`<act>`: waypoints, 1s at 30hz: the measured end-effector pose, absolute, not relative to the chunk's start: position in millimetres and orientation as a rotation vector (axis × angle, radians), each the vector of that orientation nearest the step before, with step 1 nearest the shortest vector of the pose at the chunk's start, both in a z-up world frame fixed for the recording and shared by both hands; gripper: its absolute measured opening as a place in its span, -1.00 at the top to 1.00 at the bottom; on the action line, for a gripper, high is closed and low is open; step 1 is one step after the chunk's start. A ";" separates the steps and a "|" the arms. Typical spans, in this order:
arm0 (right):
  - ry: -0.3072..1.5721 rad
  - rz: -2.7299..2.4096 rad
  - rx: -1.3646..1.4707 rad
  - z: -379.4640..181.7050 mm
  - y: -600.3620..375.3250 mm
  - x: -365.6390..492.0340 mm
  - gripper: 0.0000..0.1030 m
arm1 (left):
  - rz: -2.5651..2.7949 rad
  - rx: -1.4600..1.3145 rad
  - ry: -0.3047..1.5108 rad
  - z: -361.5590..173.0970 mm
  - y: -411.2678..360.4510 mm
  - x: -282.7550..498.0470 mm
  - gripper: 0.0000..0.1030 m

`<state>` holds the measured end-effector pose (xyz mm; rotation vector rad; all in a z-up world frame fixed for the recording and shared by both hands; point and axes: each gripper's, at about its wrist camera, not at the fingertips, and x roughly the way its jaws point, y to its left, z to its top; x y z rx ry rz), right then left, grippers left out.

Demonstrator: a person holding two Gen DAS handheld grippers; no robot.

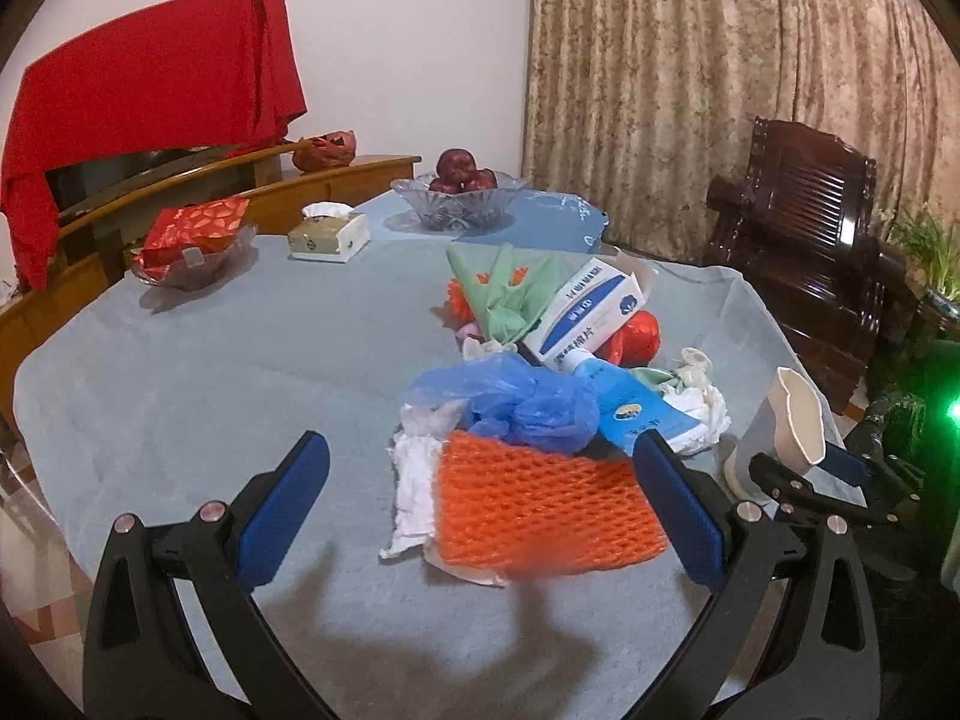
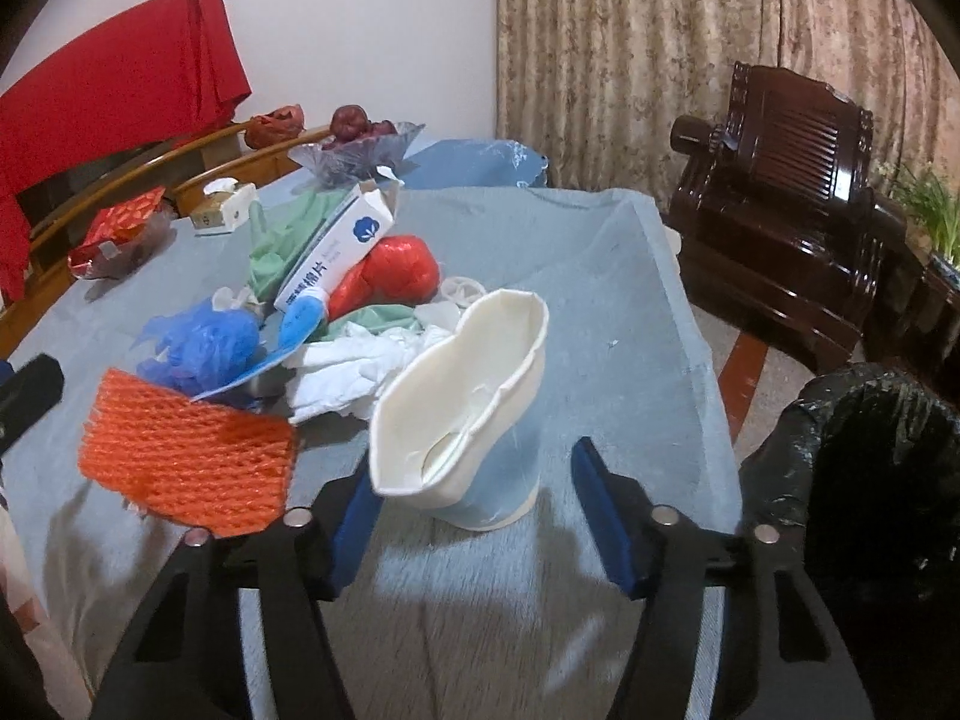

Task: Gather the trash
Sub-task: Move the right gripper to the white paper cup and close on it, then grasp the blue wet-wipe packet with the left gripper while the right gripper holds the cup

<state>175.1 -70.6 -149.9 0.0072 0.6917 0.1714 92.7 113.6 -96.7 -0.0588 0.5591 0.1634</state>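
The right gripper is standing open around the crushed paper cup (left pad touching, right pad apart). It is better squeezing low on the base. The open left gripper is facing the orange foam net at twelve o'clock; the black bin bag is waiting at three o'clock.

Trash is heaped mid-table on the pale blue cloth: an orange foam net sleeve lies flat at the near edge, over some crumpled white tissue; a scrunched blue plastic bag sits right behind it; further back a blue-and-white carton leans on green paper and a red plastic bag; off to the right a squashed paper cup stands upright, rim badly dented.
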 end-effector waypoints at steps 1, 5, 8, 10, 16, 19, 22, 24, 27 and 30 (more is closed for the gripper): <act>0.694 0.173 0.009 -150.2 -70.7 177.0 -0.01 | 0.158 -0.060 0.560 -98.1 111.8 94.5 -0.90; 0.696 0.188 0.013 -150.3 -72.5 181.9 0.18 | 0.135 -0.050 0.565 -102.0 102.9 102.0 -0.90; 0.700 0.197 0.019 -148.6 -77.3 184.6 0.35 | 0.114 -0.048 0.562 -103.8 95.8 108.0 -0.87; 0.699 0.200 0.020 -146.5 -81.3 186.1 0.51 | 0.099 -0.043 0.562 -105.0 90.0 112.4 -0.81; 0.698 0.217 0.035 -141.3 -91.3 191.8 0.52 | 0.044 -0.014 0.572 -113.5 67.6 127.7 -0.51; 0.693 0.212 0.046 -139.8 -96.9 192.1 0.52 | 0.026 0.021 0.571 -118.0 55.7 134.5 -0.45; 0.686 0.210 0.054 -138.1 -100.9 193.0 0.52 | 0.019 0.047 0.575 -123.3 47.1 140.5 -0.42; 0.686 0.213 0.058 -138.3 -101.0 193.3 0.52 | 0.022 0.063 0.588 -128.4 42.7 146.2 -0.32; 0.689 0.214 0.061 -140.0 -101.3 193.7 0.52 | 0.013 0.075 0.619 -137.7 38.1 157.3 -0.17; 0.691 0.212 0.065 -141.4 -101.5 194.0 0.52 | 0.038 0.101 0.638 -143.1 36.2 164.7 -0.12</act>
